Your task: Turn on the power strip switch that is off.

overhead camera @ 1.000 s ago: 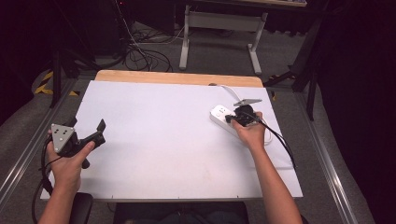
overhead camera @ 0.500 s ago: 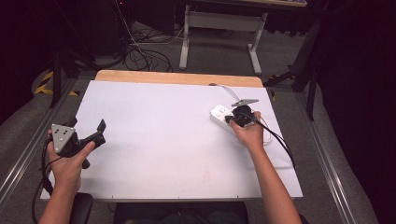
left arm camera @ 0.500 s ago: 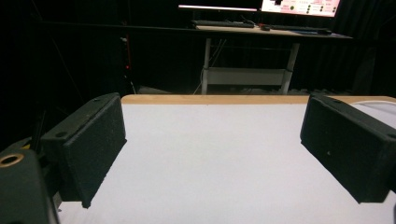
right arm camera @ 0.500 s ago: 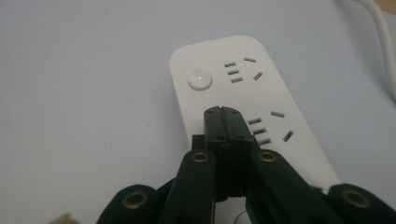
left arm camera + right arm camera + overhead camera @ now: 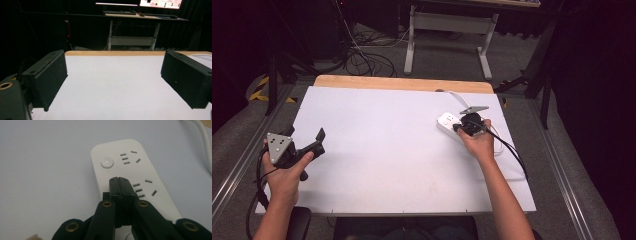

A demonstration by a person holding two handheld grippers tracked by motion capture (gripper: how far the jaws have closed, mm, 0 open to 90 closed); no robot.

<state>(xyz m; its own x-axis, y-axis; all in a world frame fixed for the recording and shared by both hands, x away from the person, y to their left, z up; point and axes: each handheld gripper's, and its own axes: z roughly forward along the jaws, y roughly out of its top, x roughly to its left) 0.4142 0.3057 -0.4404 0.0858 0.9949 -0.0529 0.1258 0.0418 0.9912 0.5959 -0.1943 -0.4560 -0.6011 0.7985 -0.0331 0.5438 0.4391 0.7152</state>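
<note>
At the lower left of the high view, the left gripper [image 5: 309, 150] rests near the white table's [image 5: 377, 165] left edge, jaws spread wide with nothing between them. Farther up, right of centre, the right gripper [image 5: 458, 127] hovers over the white power strip [image 5: 445, 121], its jaws pressed together, empty, tips above the strip's middle sockets [image 5: 143, 188]. The round button [image 5: 107, 162] lies just beyond.

White table [image 5: 377, 150]; power strip [image 5: 446, 121] flat near right edge.
</note>
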